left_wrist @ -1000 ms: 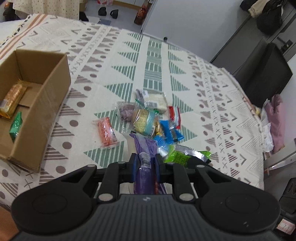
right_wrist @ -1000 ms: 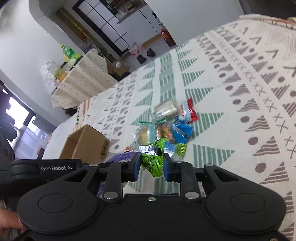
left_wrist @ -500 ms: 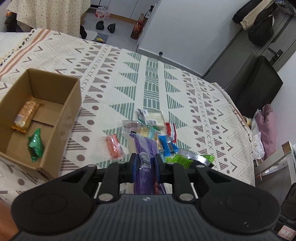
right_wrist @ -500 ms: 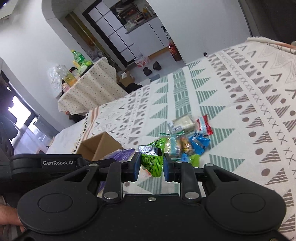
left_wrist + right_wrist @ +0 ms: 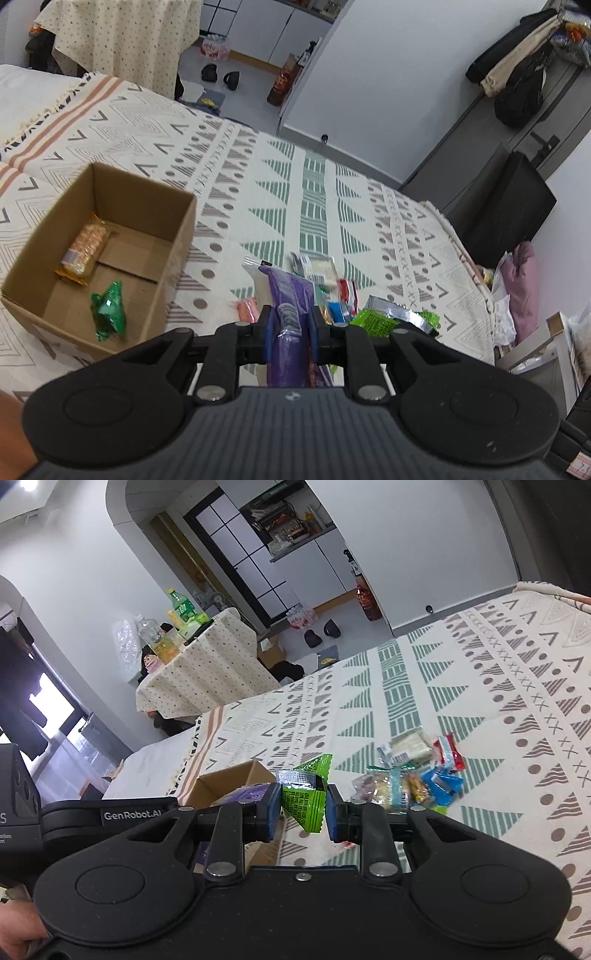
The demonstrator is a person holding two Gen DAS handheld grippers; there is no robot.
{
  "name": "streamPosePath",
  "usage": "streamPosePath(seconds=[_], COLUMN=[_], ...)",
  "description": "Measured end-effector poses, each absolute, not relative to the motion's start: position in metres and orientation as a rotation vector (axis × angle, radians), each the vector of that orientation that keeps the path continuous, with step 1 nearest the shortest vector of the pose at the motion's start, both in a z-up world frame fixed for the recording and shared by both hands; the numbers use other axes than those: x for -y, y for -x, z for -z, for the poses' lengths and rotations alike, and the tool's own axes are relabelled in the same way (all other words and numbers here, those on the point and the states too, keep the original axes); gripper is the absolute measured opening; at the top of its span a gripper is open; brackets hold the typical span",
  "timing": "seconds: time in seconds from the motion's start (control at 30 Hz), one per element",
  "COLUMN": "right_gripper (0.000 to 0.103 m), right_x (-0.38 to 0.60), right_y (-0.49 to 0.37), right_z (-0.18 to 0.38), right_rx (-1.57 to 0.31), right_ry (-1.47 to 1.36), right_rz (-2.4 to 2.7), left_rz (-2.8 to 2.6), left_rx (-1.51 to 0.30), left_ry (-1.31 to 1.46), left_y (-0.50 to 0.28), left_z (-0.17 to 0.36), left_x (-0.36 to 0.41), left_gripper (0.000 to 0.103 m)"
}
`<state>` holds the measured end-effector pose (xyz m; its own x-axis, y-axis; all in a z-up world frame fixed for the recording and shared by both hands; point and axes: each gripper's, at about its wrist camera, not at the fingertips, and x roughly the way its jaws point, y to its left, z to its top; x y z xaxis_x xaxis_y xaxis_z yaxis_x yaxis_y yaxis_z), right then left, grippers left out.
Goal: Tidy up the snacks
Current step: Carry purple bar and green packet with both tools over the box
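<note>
- My left tool [image 5: 289,328] is pressed together on a purple packet [image 5: 287,295], which stands up between the blue pads at lower centre of the left view.
- My right tool [image 5: 303,806] pinches a green packet [image 5: 306,794] by its lower half; the crimped silver seam sticks out to the upper left of the pads.
- Both packets are lifted clear of the bed [image 5: 258,184]. The remaining snack pile [image 5: 410,771] lies on the patterned cover at centre right of the right view.
- The cardboard box [image 5: 177,254] sits open at centre left of the left view. It holds an orange biscuit pack [image 5: 85,249] and a small green wrapper [image 5: 109,310].
- Handling judgement: both packets look light, thin and soft. The film is likely slippery, and the contents may crush under a hard squeeze. I judge a hold across the flat body, near the seam, to be the safest.
- The purple packet is long; its free end may flop or catch on the box rim.
- Clearance: the box mouth is wide and most of its floor is bare, so there is room to drop each packet.
- The near and right box walls stand between my tools and the interior, so I judge the entry should come from above the rim.
- The two tools are close together in the right view, so one tool should enter the box at a time.
</note>
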<state>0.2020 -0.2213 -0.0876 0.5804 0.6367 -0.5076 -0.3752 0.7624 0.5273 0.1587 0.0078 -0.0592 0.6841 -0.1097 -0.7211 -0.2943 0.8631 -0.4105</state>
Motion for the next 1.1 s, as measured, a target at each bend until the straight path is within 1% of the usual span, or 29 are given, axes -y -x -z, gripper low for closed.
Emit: streamPosePath(seconds=[0.6, 1.1], right_gripper=[0.025, 0.025], right_x=[0.161, 0.095], right_y=[-0.193, -0.201], right_z=[0.068, 0.074], right_rx=[-0.729, -0.760], right_ry=[-0.325, -0.278], right_rz=[-0.625, -0.693], left_rz=[-0.180, -0.246], left_rx=[-0.742, -0.724], left_ry=[0.599, 0.659], left_y=[-0.135, -0.139], left_z=[0.045, 0.066], left_x=[-0.084, -0.149], left_gripper=[0.018, 0.018])
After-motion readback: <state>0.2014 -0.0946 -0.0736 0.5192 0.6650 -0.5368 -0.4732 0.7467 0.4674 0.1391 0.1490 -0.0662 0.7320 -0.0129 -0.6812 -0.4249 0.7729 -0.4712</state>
